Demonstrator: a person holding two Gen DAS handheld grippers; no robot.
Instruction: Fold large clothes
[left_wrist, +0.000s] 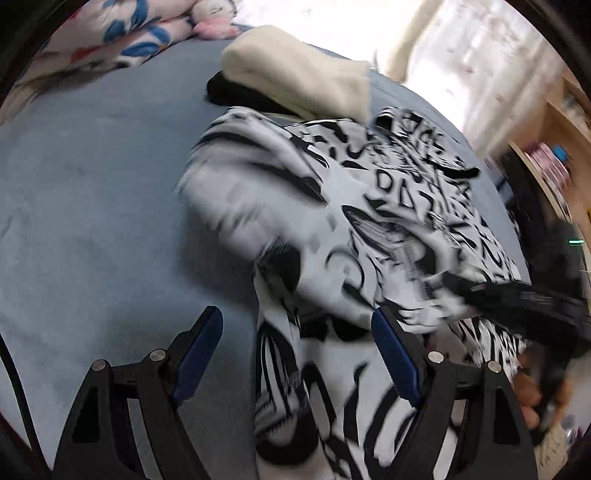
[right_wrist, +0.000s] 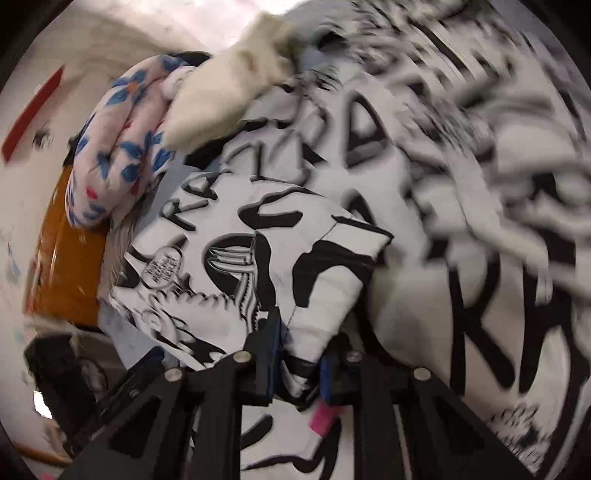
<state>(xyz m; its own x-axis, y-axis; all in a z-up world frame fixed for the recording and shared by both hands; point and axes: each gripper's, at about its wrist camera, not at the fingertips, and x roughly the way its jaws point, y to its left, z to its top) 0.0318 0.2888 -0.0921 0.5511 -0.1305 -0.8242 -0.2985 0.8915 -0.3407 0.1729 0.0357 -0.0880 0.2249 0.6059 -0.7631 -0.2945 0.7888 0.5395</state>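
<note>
A large white garment with black graffiti print (left_wrist: 354, 206) lies bunched on a blue bed (left_wrist: 92, 192). My left gripper (left_wrist: 295, 339) is open, its blue-padded fingers (left_wrist: 395, 358) spread just above the garment's near edge, holding nothing. My right gripper (right_wrist: 295, 354) is shut on a fold of the same garment (right_wrist: 258, 258) and lifts it; it also shows in the left wrist view (left_wrist: 517, 299) as a dark arm at the right. The cloth is blurred with motion.
A folded cream garment (left_wrist: 299, 74) lies on a black one (left_wrist: 236, 96) at the far side of the bed. A floral quilt (left_wrist: 122, 37) is bunched behind. Wooden shelves (left_wrist: 554, 162) stand at the right. An orange board (right_wrist: 70, 258) shows at the left.
</note>
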